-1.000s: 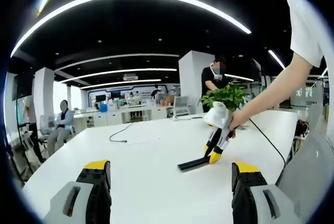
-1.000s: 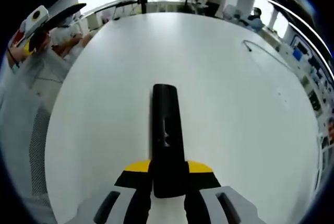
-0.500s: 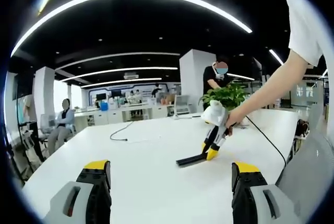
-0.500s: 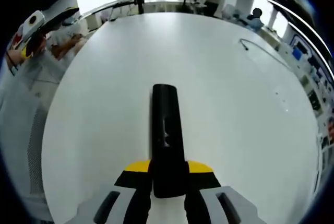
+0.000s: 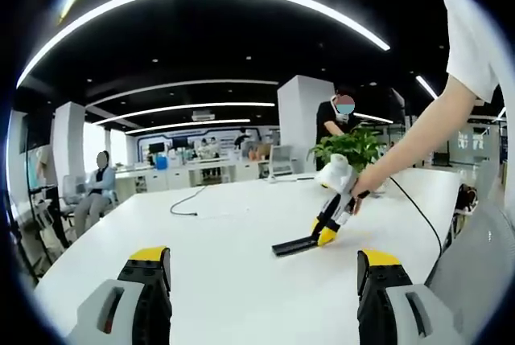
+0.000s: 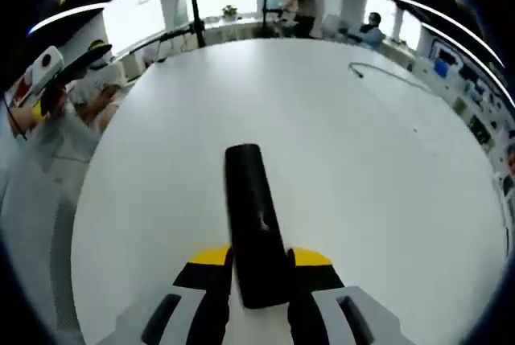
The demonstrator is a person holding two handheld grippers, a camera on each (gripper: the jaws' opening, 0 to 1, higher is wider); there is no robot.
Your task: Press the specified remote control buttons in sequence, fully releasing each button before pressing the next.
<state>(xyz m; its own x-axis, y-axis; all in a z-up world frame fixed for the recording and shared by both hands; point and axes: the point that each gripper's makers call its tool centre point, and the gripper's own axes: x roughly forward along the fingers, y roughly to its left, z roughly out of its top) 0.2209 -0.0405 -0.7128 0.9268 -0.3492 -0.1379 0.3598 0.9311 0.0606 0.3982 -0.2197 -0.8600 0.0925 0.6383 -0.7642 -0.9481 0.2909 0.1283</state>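
One remote (image 6: 253, 232) is sitting clamped in my right gripper (image 6: 256, 269), its fingers (image 6: 211, 269) closed on its near end, far end reaching out over the white counter (image 6: 378, 168). My left gripper (image 5: 261, 281) is waiting wide apart, gripping nothing. I am judging no button pressed yet; the whole sequence is remaining.

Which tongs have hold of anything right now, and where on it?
The right tongs clamp the black remote at its near end; the far end juts forward. The left tongs stand open, holding nothing.
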